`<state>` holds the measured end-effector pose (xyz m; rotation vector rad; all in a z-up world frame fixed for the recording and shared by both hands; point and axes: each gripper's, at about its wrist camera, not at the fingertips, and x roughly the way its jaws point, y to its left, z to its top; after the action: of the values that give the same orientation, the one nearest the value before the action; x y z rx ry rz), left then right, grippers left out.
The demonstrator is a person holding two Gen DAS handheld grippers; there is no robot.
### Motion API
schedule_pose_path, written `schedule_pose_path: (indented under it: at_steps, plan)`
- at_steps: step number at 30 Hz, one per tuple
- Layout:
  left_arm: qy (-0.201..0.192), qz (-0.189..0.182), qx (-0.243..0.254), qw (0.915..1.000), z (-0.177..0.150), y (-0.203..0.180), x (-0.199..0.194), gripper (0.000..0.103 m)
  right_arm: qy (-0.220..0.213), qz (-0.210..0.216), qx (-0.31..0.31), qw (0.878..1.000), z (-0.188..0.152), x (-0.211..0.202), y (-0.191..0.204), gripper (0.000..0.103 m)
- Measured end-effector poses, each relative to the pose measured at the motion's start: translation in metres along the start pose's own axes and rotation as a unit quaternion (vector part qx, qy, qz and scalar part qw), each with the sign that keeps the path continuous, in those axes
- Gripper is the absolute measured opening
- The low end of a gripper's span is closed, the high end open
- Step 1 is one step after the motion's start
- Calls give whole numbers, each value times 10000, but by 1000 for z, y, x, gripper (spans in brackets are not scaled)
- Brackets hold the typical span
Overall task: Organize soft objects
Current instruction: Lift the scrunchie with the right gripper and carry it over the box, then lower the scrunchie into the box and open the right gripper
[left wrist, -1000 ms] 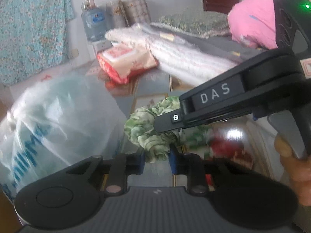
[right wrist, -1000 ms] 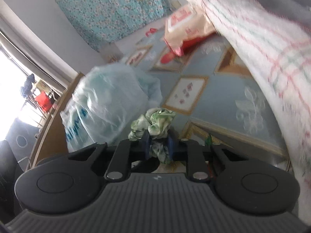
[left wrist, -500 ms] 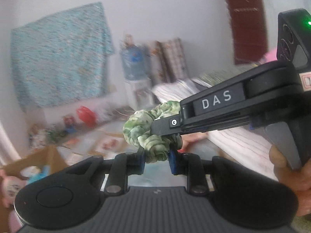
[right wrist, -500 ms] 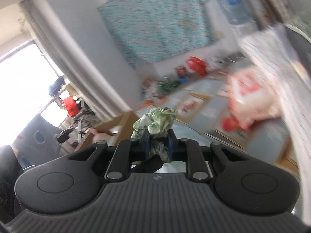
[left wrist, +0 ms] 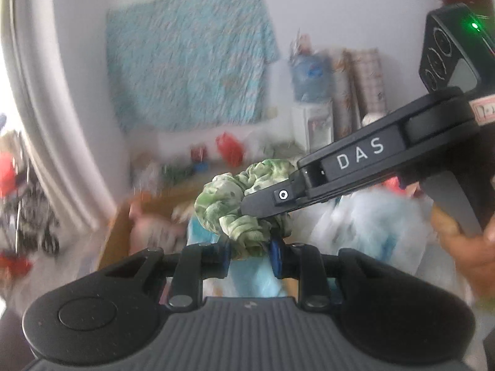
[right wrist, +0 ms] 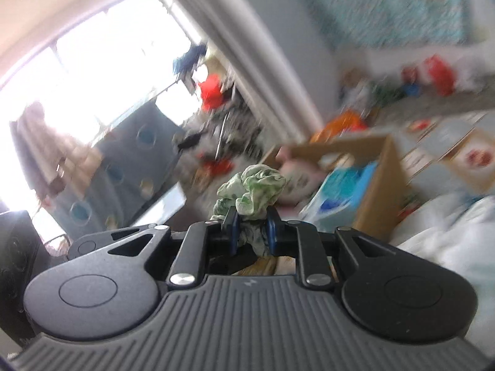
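Observation:
A crumpled green and white patterned cloth [left wrist: 235, 207] hangs in the air between both grippers. My left gripper [left wrist: 250, 255] is shut on its lower end, blue pads pressed into the fabric. My right gripper [left wrist: 263, 205] comes in from the right in the left wrist view, shut on the cloth's upper part. In the right wrist view the same cloth [right wrist: 253, 193] bunches up above the right gripper [right wrist: 252, 236], pinched between its blue pads. A cardboard box [right wrist: 377, 185] with soft things inside lies beyond and below the cloth.
A clear plastic bag [left wrist: 371, 232] of light items sits at lower right. A blue floral sheet [left wrist: 188, 71] hangs on the far wall, with a water dispenser [left wrist: 312, 105] and rolled mats beside it. A bright window [right wrist: 92, 61] and curtain are at left. A hand [left wrist: 464, 241] holds the right gripper.
Both grippers have lifted and swung left with the cloth, away from the mattress and red package toward the cardboard box and window. Both grips have stayed shut.

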<state>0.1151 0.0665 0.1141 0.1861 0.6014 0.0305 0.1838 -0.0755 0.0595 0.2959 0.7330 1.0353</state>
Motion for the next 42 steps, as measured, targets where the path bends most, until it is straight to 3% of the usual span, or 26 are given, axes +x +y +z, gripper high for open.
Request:
schedule_pose_path:
  at_steps: [6, 14, 17, 18, 21, 29, 32, 36, 42]
  plan:
    - [866, -489, -548, 9935, -38, 31, 26, 26, 1079, -283, -259, 9934, -22, 60, 15, 18]
    - [1168, -986, -713, 9857, -53, 42, 36, 28, 1580, -766, -776, 9814, -38, 68, 20, 20]
    - [1356, -1054, -706, 9826, -63, 40, 43, 40, 1736, -976, -915, 9757, -38, 69, 13, 29]
    - [1384, -1057, -705, 9822, -66, 39, 48, 42, 1751, -1023, -925, 9748, -38, 70, 11, 36]
    - [1462, -1041, -724, 9811, -69, 39, 54, 47, 1724, -1066, -933, 9748, -37, 72, 4, 48]
    - [1369, -1016, -832, 9818, -67, 45, 49, 56, 1581, -991, -780, 9793, -34, 68, -5, 49]
    - [1228, -968, -896, 9836, -66, 48, 40, 63, 1400, -752, -587, 9855, -33, 60, -7, 51]
    - [928, -782, -957, 9880, -64, 53, 22, 76, 937, -397, -284, 9944, -32, 39, -9, 57]
    - [569, -500, -1188, 9900, -66, 60, -11, 96, -177, 170, 300, 9992, -41, -12, -16, 80]
